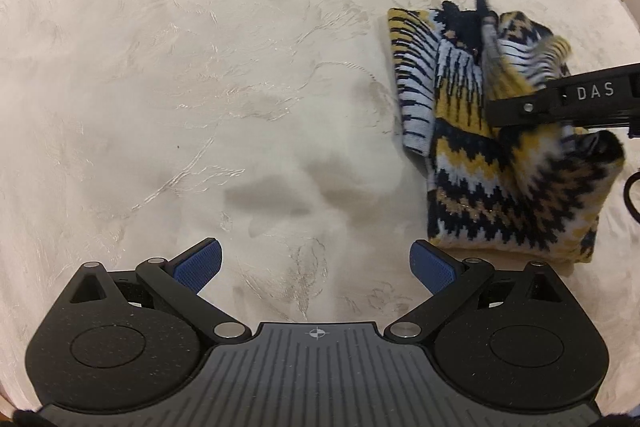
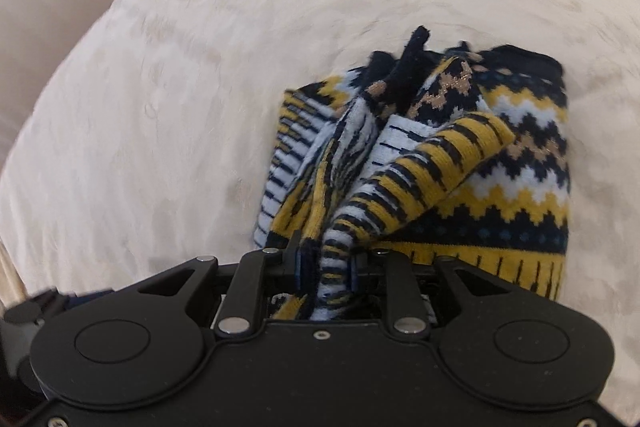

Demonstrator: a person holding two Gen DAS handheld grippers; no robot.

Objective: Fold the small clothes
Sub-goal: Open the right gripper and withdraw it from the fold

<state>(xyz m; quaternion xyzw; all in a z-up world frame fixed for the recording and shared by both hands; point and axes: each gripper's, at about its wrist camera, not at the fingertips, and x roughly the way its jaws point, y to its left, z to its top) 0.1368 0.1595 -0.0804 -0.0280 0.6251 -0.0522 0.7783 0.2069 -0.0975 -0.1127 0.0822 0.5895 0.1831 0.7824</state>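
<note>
On the cream bedspread (image 1: 200, 67), the small knitted garment (image 1: 500, 167) lies bunched toward the right of your left wrist view, patterned in navy, yellow and white zigzags and stripes. Your left gripper (image 1: 316, 263) hangs over bare cloth just beside the garment's near edge, its 2 blue pads (image 1: 200, 259) spread wide with nothing between them. Your right gripper (image 2: 325, 263) has its jaws drawn narrow around a striped fold of the garment (image 2: 460, 155), which runs up between the pads and back into the gripper's body; the pads sit against the knit on both sides. From the left wrist view, the right gripper's black body reaches in from the right edge across the top of the garment. The rest of the garment rests on the bedspread (image 2: 200, 67), partly folded over itself.
</note>
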